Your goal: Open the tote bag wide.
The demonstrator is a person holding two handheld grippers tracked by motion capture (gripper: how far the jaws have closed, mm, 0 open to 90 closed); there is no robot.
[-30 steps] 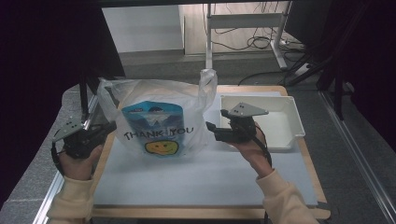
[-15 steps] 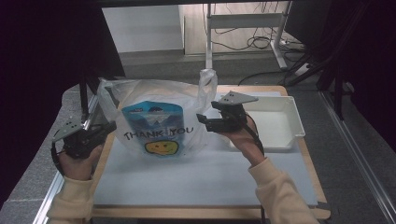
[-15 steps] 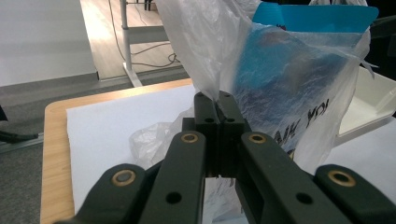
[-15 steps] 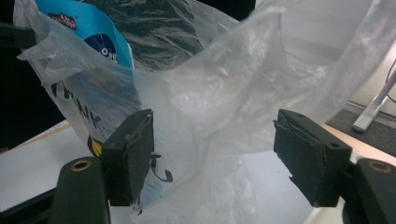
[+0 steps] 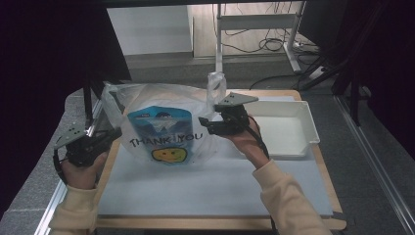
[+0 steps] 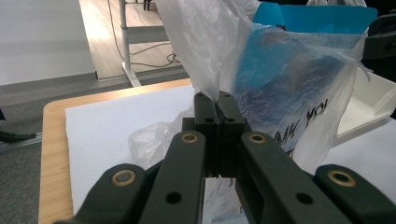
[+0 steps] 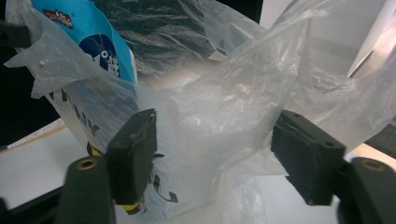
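Observation:
A clear plastic bag (image 5: 198, 102) printed THANK YOU with a yellow smiley stands on the white mat (image 5: 210, 183). Inside it is a blue pouch (image 5: 159, 120). My left gripper (image 5: 116, 132) is at the bag's left edge; in the left gripper view (image 6: 217, 100) it is shut on a fold of the bag's film (image 6: 205, 42). My right gripper (image 5: 204, 126) is at the bag's right side. Its jaws have just been closing, but they stand wide apart (image 7: 219, 156). Loose film (image 7: 224, 107) bulges between them and the pads do not pinch it. The pouch (image 7: 93, 42) shows behind.
A white tray (image 5: 309, 128) sits at the right of the mat, just behind my right hand. The table's wooden rim (image 5: 325, 171) frames the mat. Desk legs and cables (image 5: 274, 44) lie on the floor beyond the far edge.
My right gripper has moved left from the tray's edge to the bag's right side, and the film now lies between its jaws. The left gripper has kept still, shut on the bag.

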